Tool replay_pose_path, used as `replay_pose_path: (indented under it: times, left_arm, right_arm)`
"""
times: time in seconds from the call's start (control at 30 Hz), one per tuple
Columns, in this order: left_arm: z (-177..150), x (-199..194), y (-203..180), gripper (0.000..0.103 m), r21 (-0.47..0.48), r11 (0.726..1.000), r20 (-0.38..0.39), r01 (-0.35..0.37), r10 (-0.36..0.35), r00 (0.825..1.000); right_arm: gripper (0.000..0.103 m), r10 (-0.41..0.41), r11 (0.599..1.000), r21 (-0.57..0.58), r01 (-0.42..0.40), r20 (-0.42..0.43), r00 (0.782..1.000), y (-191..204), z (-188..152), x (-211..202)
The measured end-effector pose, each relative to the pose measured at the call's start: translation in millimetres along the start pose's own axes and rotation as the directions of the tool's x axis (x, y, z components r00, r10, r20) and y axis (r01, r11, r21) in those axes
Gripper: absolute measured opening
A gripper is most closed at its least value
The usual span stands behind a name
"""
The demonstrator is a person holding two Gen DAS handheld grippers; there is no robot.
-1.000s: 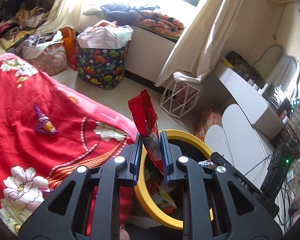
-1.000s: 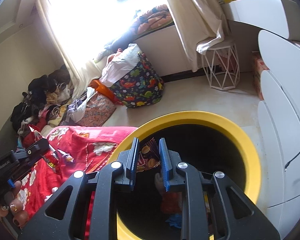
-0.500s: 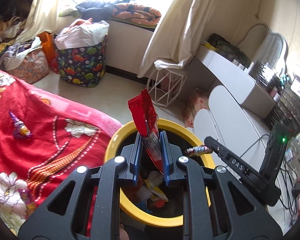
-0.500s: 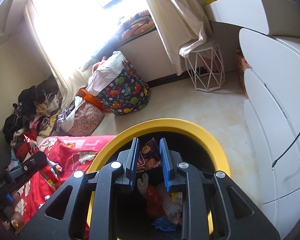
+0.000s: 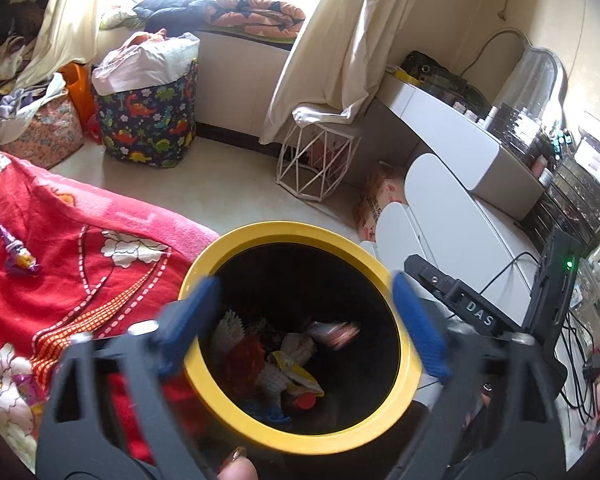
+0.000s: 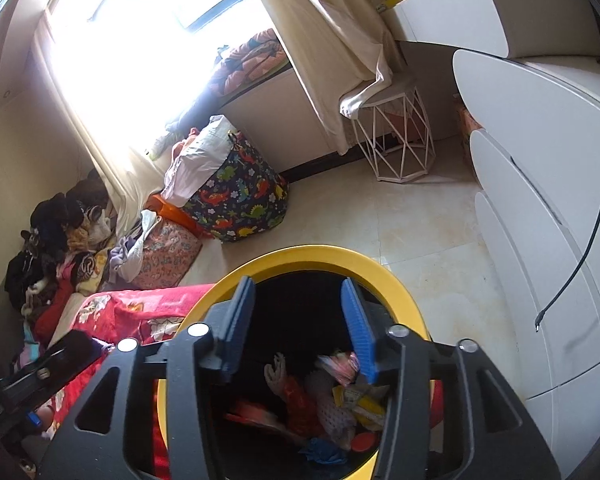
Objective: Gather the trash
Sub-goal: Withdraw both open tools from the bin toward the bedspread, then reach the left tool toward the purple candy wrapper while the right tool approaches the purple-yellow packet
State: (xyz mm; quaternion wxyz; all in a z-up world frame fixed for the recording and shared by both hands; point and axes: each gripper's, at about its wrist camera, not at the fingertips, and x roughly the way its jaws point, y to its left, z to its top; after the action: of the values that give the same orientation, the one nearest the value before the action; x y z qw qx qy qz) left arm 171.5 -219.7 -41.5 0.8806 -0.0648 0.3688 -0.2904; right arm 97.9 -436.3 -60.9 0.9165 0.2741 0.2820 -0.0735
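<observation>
The round yellow-rimmed black trash bin [image 5: 300,344] sits under both grippers. On the red floral blanket [image 5: 80,280], a small purple candy wrapper [image 5: 18,254] lies at ten o'clock, nearer the left gripper [image 5: 304,316], whose jaws are opening, empty. The right gripper [image 6: 300,320] is opening too, nothing between its jaws.

Yellow-rimmed black bin [image 5: 260,232], red flowered blanket [image 5: 80,280], dinosaur-print bag [image 5: 148,120].

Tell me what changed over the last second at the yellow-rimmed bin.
Both grippers let go above the yellow-rimmed black trash bin. The left gripper, jaws opening wide, dropped its red snack wrapper. The right gripper, jaws opening, released its dark patterned wrapper. Nothing is between either pair now. The purple candy wrapper remains on the red floral blanket.
</observation>
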Motion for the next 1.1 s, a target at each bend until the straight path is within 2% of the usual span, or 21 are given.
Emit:
replay_pose_path:
  times: [0.1,0.23,0.5,0.77,1.1]
  left_arm:
    - [0.4,-3.3,4.2,0.092,-0.013,1.000,0.010,-0.025,0.025,1.000]
    - [1.5,-9.1,11.4,0.092,-0.032,0.999,0.025,-0.042,0.043,0.999]
    - [2.6,-24.0,28.2,0.092,-0.058,0.993,0.056,-0.100,0.104,0.993]
    - [6.0,-42.1,53.8,0.092,-0.086,0.983,0.095,-0.164,0.172,0.980]
    - [7.3,-61.4,91.9,0.092,-0.177,0.964,0.117,-0.199,0.221,0.968]
  right_arm:
    - [0.053,0.003,1.000,-0.013,-0.003,0.008,1.000,2.9,-0.8,-2.5]
    - [0.055,0.014,1.000,-0.027,-0.013,0.008,1.000,6.9,-1.9,-4.2]
    - [0.064,0.060,0.995,-0.075,-0.059,0.003,0.998,27.3,-5.9,-8.3]
    - [0.067,0.097,0.986,-0.135,-0.099,-0.023,0.995,54.4,-14.0,-10.1]
    - [0.068,0.141,0.968,-0.197,-0.153,-0.072,0.987,89.4,-26.0,-6.0]
